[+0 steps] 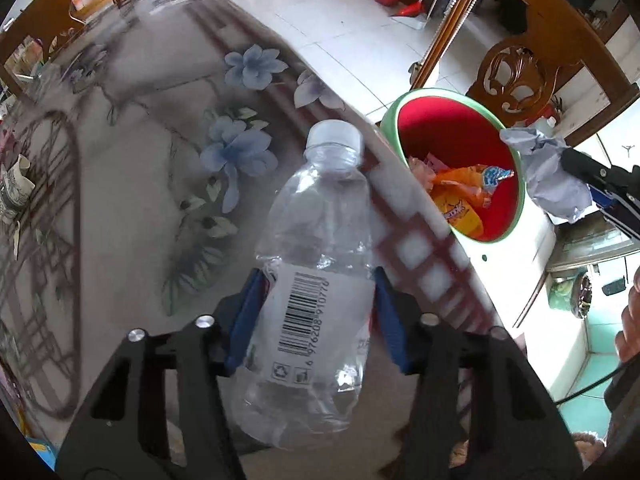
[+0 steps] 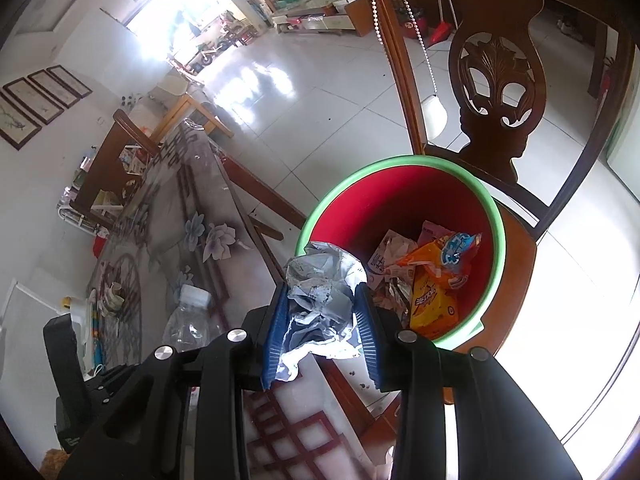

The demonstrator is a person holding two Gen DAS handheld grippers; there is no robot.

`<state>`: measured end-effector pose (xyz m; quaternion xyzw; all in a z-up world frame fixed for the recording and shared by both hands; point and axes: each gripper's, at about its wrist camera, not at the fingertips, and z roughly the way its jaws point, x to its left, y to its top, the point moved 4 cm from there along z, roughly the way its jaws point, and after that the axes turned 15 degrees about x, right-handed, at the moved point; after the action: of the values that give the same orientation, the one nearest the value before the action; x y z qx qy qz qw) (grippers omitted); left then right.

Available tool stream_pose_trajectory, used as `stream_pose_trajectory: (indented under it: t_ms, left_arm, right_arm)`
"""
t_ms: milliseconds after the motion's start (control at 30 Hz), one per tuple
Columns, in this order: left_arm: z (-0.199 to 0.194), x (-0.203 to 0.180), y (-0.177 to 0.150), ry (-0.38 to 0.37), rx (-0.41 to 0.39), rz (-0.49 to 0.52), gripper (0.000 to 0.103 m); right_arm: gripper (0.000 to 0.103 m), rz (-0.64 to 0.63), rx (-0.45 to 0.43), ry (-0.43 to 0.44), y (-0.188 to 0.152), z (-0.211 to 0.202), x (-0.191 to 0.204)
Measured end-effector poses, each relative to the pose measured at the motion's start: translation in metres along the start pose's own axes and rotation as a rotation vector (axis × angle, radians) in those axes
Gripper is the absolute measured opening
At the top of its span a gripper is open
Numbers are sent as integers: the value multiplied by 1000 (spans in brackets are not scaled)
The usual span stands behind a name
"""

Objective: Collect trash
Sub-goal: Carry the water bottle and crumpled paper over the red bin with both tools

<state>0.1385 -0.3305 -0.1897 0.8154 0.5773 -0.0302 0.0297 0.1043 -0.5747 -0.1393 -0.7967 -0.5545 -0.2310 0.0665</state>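
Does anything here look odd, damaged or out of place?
Only the red bin with the green rim: it stands on a wooden chair's seat beside the table, not on the floor. Nothing looks spilled.

A: Daylight, bright. In the right wrist view the doorway (image 2: pixel 176 12) is blown out white, and glare streaks the floor tiles (image 2: pixel 256 84) just below it.

B: Noted. More clipped white at the lower right edge of that view. Left wrist view: the surface (image 1: pixel 132 184) is motion-smeared and its flower print soft, while the barcode on the bottle (image 1: pixel 316 280) is sharp.

A: Both views bow straight lines, with black corners.
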Motion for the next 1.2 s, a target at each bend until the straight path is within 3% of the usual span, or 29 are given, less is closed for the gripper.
stream_pose_trajectory:
  t_ms: [233, 467, 833, 1200]
  left_arm:
    - [-33, -30, 22, -44, -133, 9, 51]
    - [-55, -66, 45, -75, -205, 80, 51]
    - [-69, -105, 66, -111, -246, 145, 51]
    - [-79, -114, 76, -125, -276, 154, 51]
  right_arm:
    - [33, 27, -20, -14, 3, -4, -14]
    - [33, 44, -45, -28, 8, -13, -25]
    - [33, 62, -77, -42, 15, -23, -35]
    - [33, 57, -91, -45, 19, -28, -36]
